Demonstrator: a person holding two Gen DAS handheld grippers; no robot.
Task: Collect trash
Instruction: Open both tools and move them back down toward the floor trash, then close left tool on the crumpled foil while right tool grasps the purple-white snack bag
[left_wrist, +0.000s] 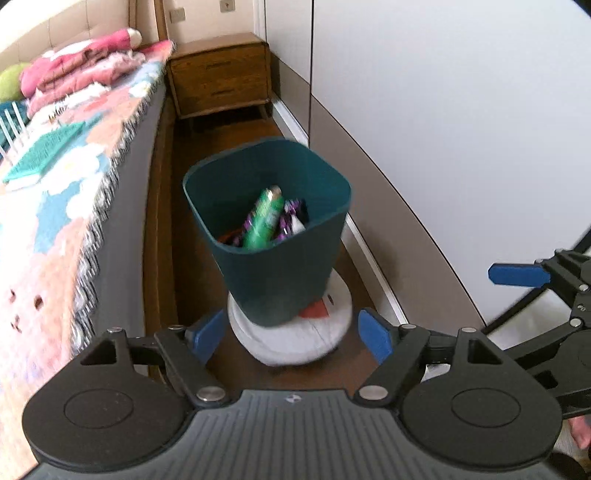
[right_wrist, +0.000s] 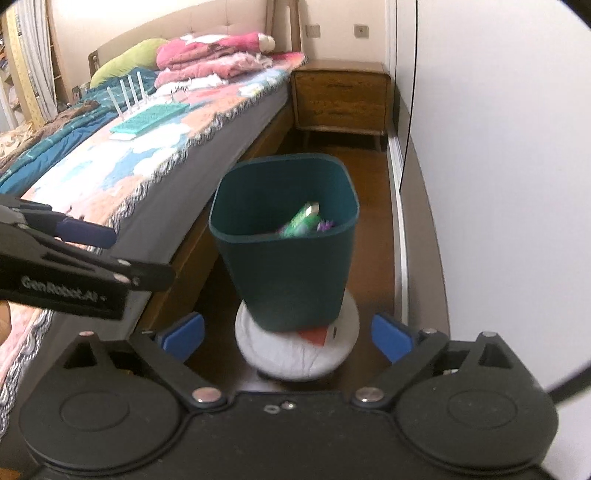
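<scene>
Nearest the lens: left gripper (left_wrist: 291, 334), jaws wide & empty; right gripper (right_wrist: 288, 336) likewise, jaws spread wide w/ nothing between. Both look down at the teal bin (left_wrist: 273, 258), which stands on a white round disc (right_wrist: 273, 354) (prob. a robot vac, can't be sure) on the floor. Trash already inside: a green can (left_wrist: 263, 218) leaning up, purple wrappers (left_wrist: 291, 218) beside it. No loose trash shows on the floor near the bin.

Judgement: drop looks done, so next piece must be found elsewhere; keep jaws wide while searching, approach from above.

Room: narrow aisle btw bed (right_wrist: 155, 177) edge on one side & white wall (left_wrist: 461, 129) on the other; nightstand (right_wrist: 341, 99) closes the far end. Grippers sit close together, so mind them clashing; bin perched on the disc could tip if bumped
</scene>
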